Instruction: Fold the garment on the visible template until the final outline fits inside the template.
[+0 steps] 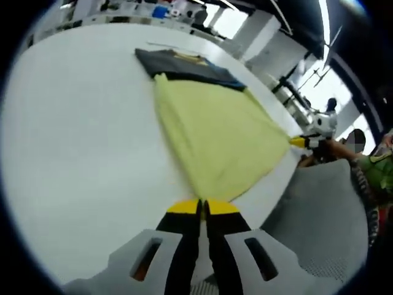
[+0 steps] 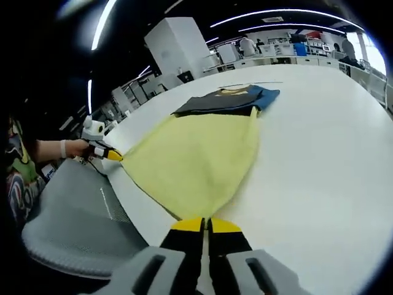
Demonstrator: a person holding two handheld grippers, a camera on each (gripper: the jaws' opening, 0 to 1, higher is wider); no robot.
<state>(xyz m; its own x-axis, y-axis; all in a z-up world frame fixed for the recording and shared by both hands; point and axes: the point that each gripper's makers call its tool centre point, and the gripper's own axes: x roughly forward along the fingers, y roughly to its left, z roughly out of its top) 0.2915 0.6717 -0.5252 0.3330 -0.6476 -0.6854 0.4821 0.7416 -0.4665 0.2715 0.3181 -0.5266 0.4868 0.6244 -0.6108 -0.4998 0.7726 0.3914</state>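
Starting at the left: left tongs (image 1: 201,209) clenched on one near corner of the yellow garment (image 1: 215,135), jaws pressed together over the cloth edge. Seen again at the left of the right gripper view (image 2: 110,155), pinching the same corner just off the edge of the white bench (image 1: 80,141), with a hand behind it.

Further right: right tongs (image 2: 206,224) likewise clamped on the other near corner, jaws closed with the yellow hem between them. Found at the right of the left gripper view too (image 1: 301,141), gripping the cloth's point.

Probably held this way to keep the near edge taut between the two corners, so that the cloth stays flat and can be carried over in one clean fold rather than bunching.

As for the garment (image 2: 196,153): spread on the bench (image 2: 319,153), near edge lifted slightly at the two grips, far end touching or just overlapping the dark template (image 1: 184,67) (image 2: 227,101); cannot tell which. Long axis running away from the person, from the held edge towards the template, narrowing to the far end. Pointed at the template, then, but mostly outside it, so folding judged far from done.
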